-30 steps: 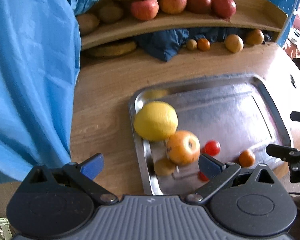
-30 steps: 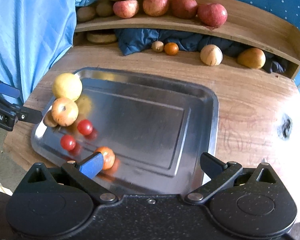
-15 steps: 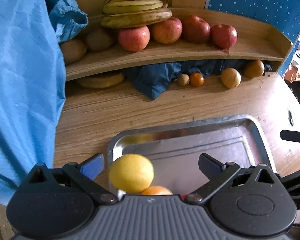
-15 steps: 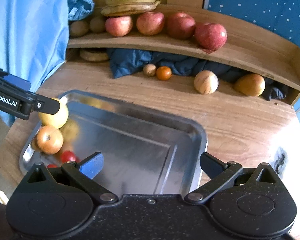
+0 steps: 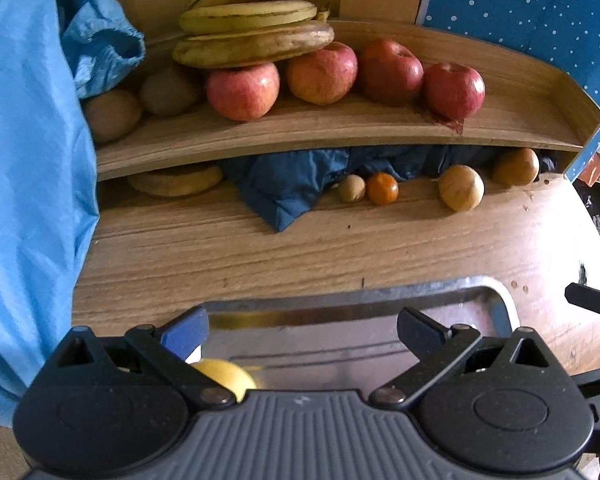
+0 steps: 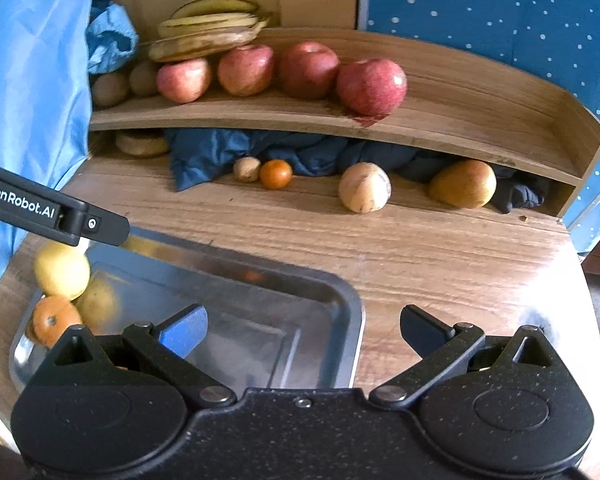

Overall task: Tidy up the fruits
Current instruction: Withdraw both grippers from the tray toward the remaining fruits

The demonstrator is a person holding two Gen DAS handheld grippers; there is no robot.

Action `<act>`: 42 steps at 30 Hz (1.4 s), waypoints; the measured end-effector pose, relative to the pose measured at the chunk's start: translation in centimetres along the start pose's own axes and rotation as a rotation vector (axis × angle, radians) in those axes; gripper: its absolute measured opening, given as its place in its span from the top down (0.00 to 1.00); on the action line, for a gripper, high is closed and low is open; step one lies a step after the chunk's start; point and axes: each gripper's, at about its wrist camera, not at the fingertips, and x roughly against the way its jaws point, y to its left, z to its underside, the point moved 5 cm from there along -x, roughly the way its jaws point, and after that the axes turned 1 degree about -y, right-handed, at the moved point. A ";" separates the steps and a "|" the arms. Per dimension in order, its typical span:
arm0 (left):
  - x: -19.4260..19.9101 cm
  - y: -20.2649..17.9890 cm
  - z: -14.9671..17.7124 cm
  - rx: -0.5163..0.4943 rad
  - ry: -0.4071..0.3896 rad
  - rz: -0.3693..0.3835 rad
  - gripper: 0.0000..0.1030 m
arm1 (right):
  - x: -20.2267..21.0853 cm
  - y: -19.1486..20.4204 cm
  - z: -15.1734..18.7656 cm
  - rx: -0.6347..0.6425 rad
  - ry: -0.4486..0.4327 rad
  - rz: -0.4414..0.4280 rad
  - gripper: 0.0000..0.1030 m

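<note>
Fruits sit split between two places — a yellow lemon (image 6: 62, 270) and an orange fruit (image 6: 54, 320) crowd the left end of the metal tray (image 6: 340, 300), while apples (image 6: 372, 86) and bananas (image 6: 208, 20) line the wooden shelf (image 6: 460, 120). Both the left gripper (image 5: 302, 330) and right gripper (image 6: 302, 330) hover over the tray, fingers spread and grasping nothing.

Black left hand-held gripper (image 5: 302, 330), one blue finger pad (image 5: 185, 330), ribbed grey housing, silver pivot screws, white GenRobot.AI lettering (image 6: 20, 201)
</note>
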 end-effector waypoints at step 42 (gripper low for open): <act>-9.5 -6.0 -7.4 0.129 -0.004 0.108 0.04 | -10.0 -7.1 -6.4 0.069 -0.017 -0.052 0.19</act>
